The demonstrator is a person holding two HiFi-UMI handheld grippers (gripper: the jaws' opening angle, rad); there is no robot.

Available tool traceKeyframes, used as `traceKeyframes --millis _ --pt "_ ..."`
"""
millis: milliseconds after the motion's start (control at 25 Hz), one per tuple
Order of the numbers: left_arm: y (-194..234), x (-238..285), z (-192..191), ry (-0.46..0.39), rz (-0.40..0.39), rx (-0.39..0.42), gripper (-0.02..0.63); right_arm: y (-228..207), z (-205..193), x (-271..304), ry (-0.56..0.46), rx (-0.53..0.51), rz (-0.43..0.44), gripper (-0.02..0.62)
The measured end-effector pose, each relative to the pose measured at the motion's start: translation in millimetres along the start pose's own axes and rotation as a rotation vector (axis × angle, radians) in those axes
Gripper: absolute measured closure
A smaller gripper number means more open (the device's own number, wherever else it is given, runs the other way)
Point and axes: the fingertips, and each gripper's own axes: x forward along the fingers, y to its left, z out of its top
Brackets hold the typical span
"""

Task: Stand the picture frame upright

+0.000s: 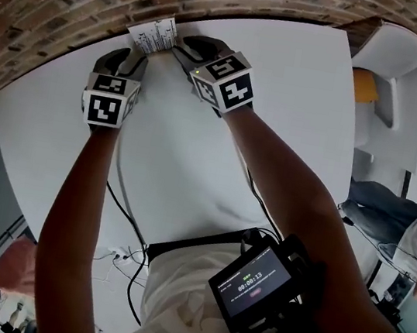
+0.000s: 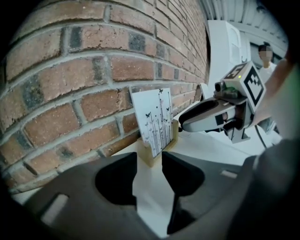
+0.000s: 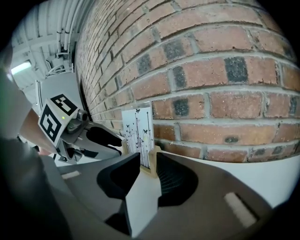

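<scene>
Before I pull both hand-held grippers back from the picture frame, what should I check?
1. Picture frame upright: ok, it stands on its wooden base on the white table, at the brick wall.
2. Left hand-held gripper not clamped: ok, jaws apart, with one end of the base in the gap.
3. Right hand-held gripper not clamped: ok, jaws apart around the other end.
4. Pads clear of the wood: cannot tell, the gaps look narrow.
5. Frame stands without leaning on the wall: cannot tell.
</scene>
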Motion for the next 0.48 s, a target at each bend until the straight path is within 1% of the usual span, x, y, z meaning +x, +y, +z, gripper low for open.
traceKeyframes --millis 200,400,480 --pt "-18 -24 -9 -0.026 -0.002 -0.062 0.434 7 -2 -21 -0.018 0.004 -0.008 0.489" --pt "-45 -55 -16 -0.066 -0.023 -0.146 0.436 19 2 -55 -0.079 0.038 -0.003 0.558" --pt "-57 -70 -16 -0.09 -0.028 -0.176 0.459 27 3 -69 -0.099 0.041 0.007 0.581"
